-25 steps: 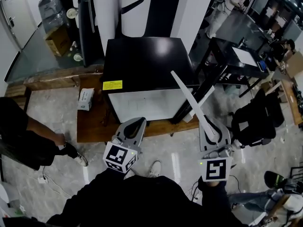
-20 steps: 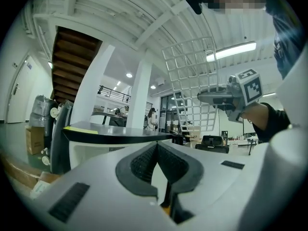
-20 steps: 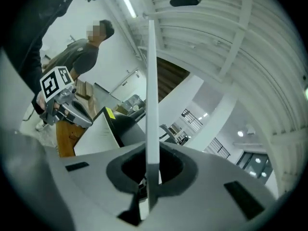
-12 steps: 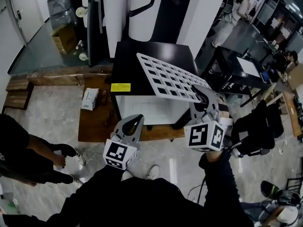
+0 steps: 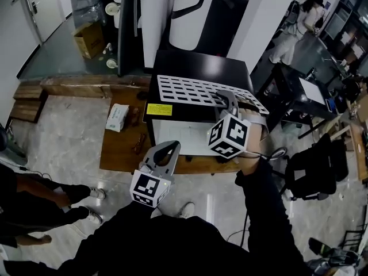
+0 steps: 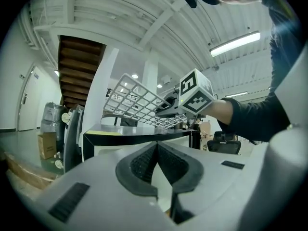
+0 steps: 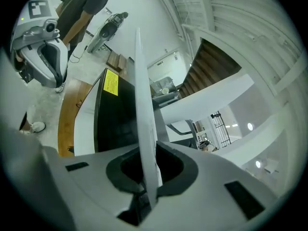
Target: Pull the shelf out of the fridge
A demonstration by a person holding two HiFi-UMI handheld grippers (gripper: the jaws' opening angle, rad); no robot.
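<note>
A white grid shelf (image 5: 195, 90) lies nearly flat just above the black top of the small fridge (image 5: 178, 63), whose front is white. My right gripper (image 5: 224, 100) is shut on the shelf's near right edge. In the right gripper view the shelf (image 7: 143, 105) runs edge-on out of the pinched jaws (image 7: 149, 179), with the fridge (image 7: 113, 121) behind it. My left gripper (image 5: 165, 152) hangs in front of the fridge, shut and empty. Its own view shows the pads (image 6: 144, 163) meeting at the tips, and the shelf (image 6: 129, 97) raised beyond them.
The fridge stands on a wooden platform (image 5: 118, 154) with a white packet (image 5: 118, 117) on it. A cardboard box (image 5: 89, 39) is at the back left. A black chair (image 5: 313, 165) and a table (image 5: 305, 88) stand to the right. A person's legs (image 5: 52, 203) are at the left.
The shelf has swung from standing edge-on to lying flat over the fridge top. My right gripper rose and moved forward and left with it. The left gripper has hardly moved.
</note>
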